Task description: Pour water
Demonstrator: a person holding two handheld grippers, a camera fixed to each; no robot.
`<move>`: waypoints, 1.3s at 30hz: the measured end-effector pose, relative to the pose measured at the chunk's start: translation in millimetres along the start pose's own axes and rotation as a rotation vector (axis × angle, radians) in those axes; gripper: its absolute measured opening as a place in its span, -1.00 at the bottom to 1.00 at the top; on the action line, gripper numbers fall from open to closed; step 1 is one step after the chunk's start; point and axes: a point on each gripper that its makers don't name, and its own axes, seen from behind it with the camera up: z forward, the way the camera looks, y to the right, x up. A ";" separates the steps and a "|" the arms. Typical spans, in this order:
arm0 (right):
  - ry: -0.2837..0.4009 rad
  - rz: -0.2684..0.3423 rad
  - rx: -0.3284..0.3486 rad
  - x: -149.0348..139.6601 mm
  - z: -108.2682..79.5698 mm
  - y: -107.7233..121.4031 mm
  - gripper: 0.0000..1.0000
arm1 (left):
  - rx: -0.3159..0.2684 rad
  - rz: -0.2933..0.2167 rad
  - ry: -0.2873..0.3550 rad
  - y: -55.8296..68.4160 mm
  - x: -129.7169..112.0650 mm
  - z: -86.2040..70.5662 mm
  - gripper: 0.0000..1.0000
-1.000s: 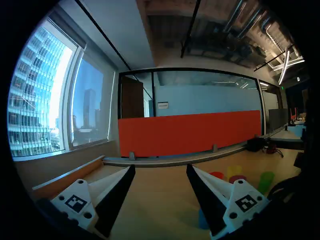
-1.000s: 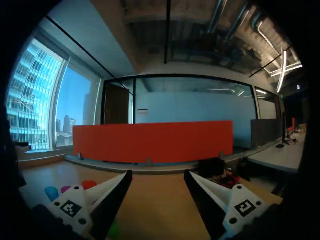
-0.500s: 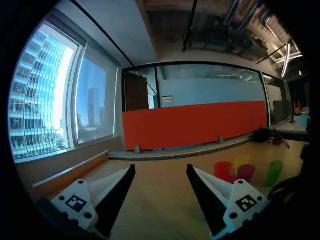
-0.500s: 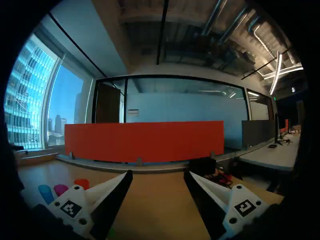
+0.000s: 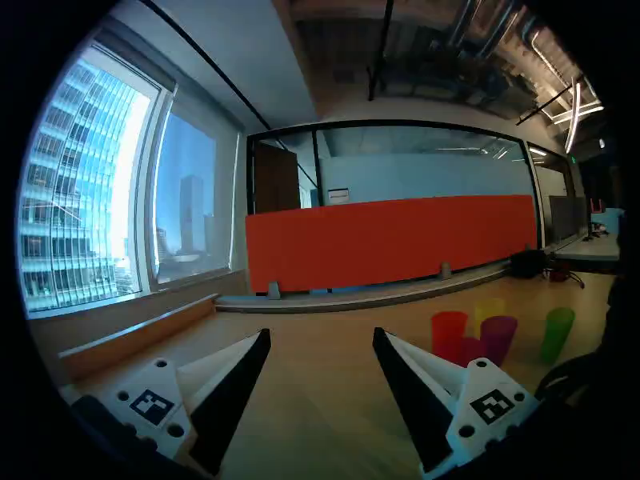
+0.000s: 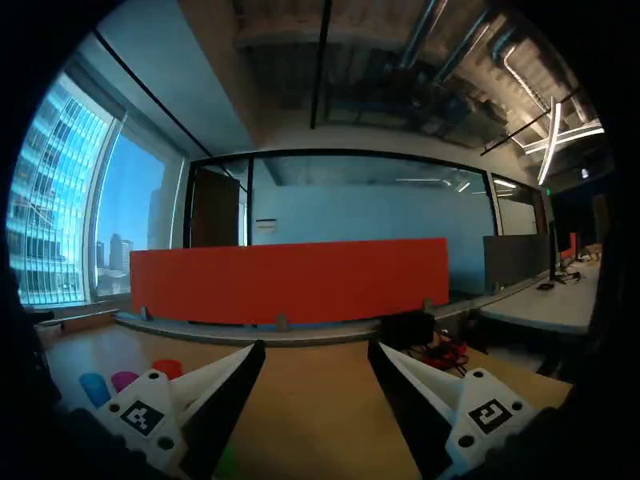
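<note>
Several translucent plastic cups stand on a wooden table (image 5: 328, 376). In the left gripper view a red cup (image 5: 448, 334), a yellow cup (image 5: 488, 308), a purple cup (image 5: 498, 336) and a green cup (image 5: 556, 332) cluster at the right, beyond my left gripper (image 5: 320, 344). That gripper is open and holds nothing. In the right gripper view a blue cup (image 6: 94, 390), a purple cup (image 6: 124, 380) and a red cup (image 6: 167, 368) sit low at the left, partly behind a finger. My right gripper (image 6: 316, 356) hovers open and empty over the table (image 6: 320, 408).
A long orange divider panel (image 5: 392, 240) runs along the table's far edge. Tall windows (image 5: 80, 208) fill the left side. Black gear with red cables (image 6: 432, 348) lies at the far right of the table, with other desks (image 6: 544, 304) beyond.
Both views have tilted and shifted slightly. In the left gripper view the cups have risen into fuller sight at the right. Both grippers have stayed open.
</note>
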 end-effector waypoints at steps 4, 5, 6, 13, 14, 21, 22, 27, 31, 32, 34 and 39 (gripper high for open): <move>0.008 0.012 -0.006 3.3 -0.8 0.8 0.98 | -0.017 -0.018 -0.004 7.9 -7.4 2.3 0.90; 0.008 0.015 -0.006 3.9 -0.8 0.9 0.98 | -0.019 -0.020 -0.004 9.5 -8.5 2.5 0.90; 0.008 0.015 -0.007 4.2 -0.9 1.0 0.98 | -0.020 -0.020 -0.003 11.0 -9.3 2.7 0.90; 0.006 0.003 -0.010 3.3 -1.5 1.9 0.99 | -0.037 -0.020 -0.001 19.7 -15.1 6.7 0.90; 0.004 0.001 -0.010 2.5 -1.6 1.9 0.99 | -0.041 -0.019 0.000 20.1 -16.0 7.6 0.90; 0.001 -0.001 -0.018 3.0 -3.1 5.2 0.99 | -0.046 -0.015 -0.003 13.7 -22.4 13.2 0.90; 0.003 -0.001 -0.019 3.5 -3.2 5.7 0.99 | -0.047 -0.014 -0.003 12.7 -23.2 13.9 0.90; 0.004 0.000 -0.024 4.3 -3.2 7.5 0.98 | -0.044 -0.029 -0.012 9.0 -30.3 16.1 0.90; 0.004 0.000 -0.023 4.2 -3.5 6.6 0.98 | -0.051 -0.053 -0.019 9.0 -33.8 17.1 0.90; 0.004 0.000 -0.022 4.3 -3.6 6.1 0.98 | -0.055 -0.060 -0.020 9.1 -34.3 17.4 0.90; 0.005 -0.001 -0.021 4.5 -3.7 5.3 0.98 | -0.056 -0.069 -0.025 8.4 -36.1 17.8 0.90; 0.005 -0.002 -0.019 4.7 -4.0 4.3 0.99 | -0.060 -0.077 -0.038 7.7 -38.2 18.6 0.90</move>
